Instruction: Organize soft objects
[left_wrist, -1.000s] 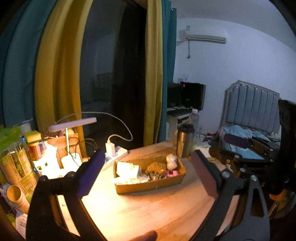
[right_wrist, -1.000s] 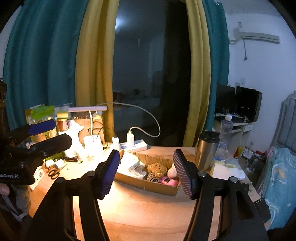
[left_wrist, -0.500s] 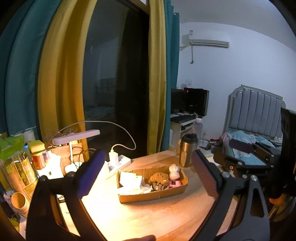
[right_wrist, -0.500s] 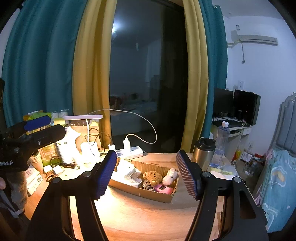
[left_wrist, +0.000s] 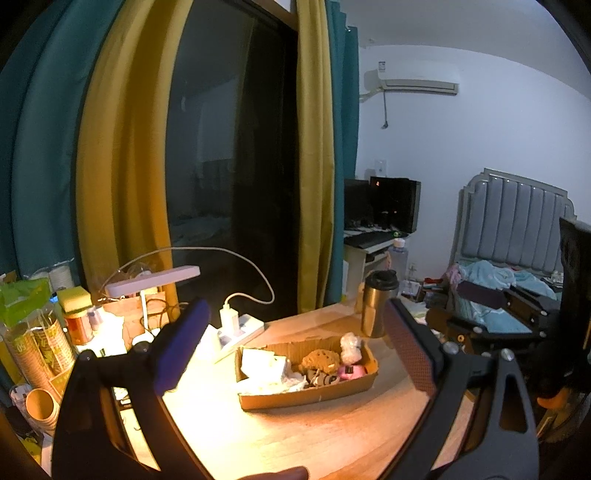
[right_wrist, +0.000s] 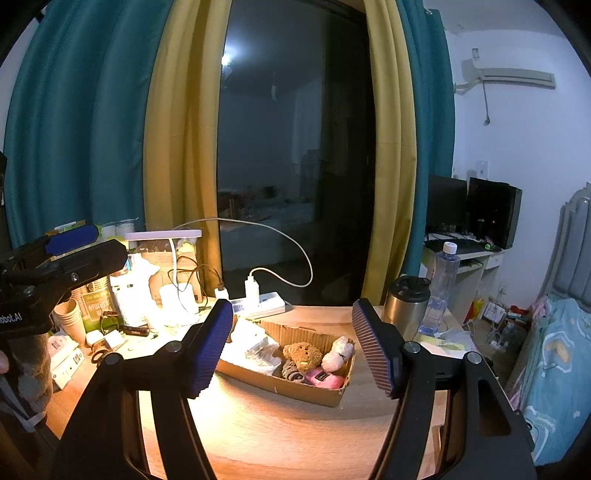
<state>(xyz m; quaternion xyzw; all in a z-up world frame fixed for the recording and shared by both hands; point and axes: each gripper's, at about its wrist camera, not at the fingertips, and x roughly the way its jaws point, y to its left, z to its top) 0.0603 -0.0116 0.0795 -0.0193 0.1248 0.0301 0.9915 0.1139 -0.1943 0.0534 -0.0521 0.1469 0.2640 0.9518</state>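
Both hand-held grippers, left and right, hover empty with jaws apart above the worktop; approach the box level, taking one toy singly.

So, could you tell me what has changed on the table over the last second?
Both views have tilted up, so the cardboard box sits lower in frame. The right gripper has opened a little wider; nothing was grasped. The left gripper stays open, and the soft toys stay in the box.
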